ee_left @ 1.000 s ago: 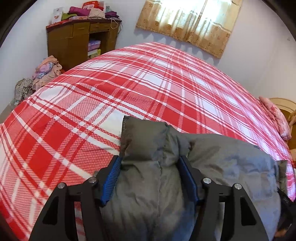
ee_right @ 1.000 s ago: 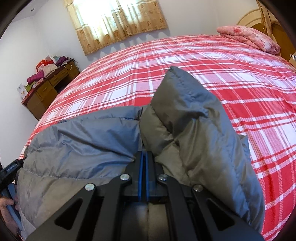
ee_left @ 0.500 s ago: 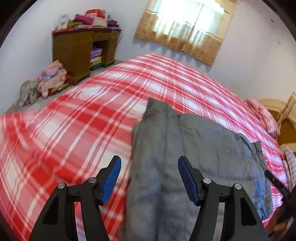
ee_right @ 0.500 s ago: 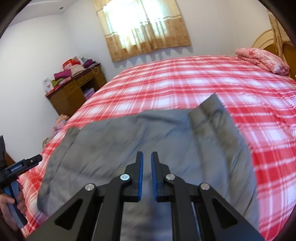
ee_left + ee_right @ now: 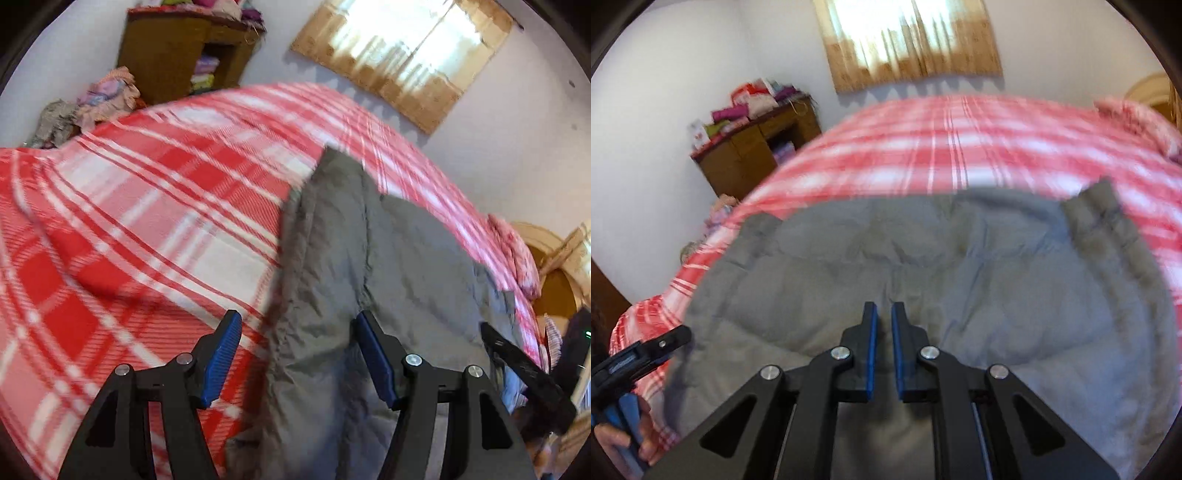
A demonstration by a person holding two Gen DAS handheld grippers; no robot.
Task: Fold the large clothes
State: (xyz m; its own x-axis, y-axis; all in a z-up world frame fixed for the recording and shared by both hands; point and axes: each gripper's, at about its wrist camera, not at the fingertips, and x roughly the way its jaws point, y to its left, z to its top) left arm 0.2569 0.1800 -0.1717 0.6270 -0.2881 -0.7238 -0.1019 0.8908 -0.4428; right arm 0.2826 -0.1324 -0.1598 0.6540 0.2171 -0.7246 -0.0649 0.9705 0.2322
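Two grippers hover over a puffy grey quilted jacket (image 5: pixel 923 266) on the red-and-white plaid bed (image 5: pixel 129 221): left gripper (image 5: pixel 297 354) spread wide, right gripper (image 5: pixel 881 347) narrowly parted, both empty; smoothing before the next fold seems wise.

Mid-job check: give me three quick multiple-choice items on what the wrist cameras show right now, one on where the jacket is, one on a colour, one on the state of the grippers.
1. Where does the grey jacket lie?
A. Spread on the plaid bed cover
B. On the wooden desk
C. On the floor

2. What colour are the pads on the gripper fingers?
A. Red
B. Blue
C. Yellow

3. How do the grippers stand?
A. Both clamp the jacket
B. The left gripper is open wide, the right gripper shows a narrow gap, neither holds cloth
C. Only the left is shut

Answers: 1 A, the jacket lies flat on the red and white plaid. 2 B, the inner faces are blue in both views. 3 B, nothing sits between either pair of fingers.
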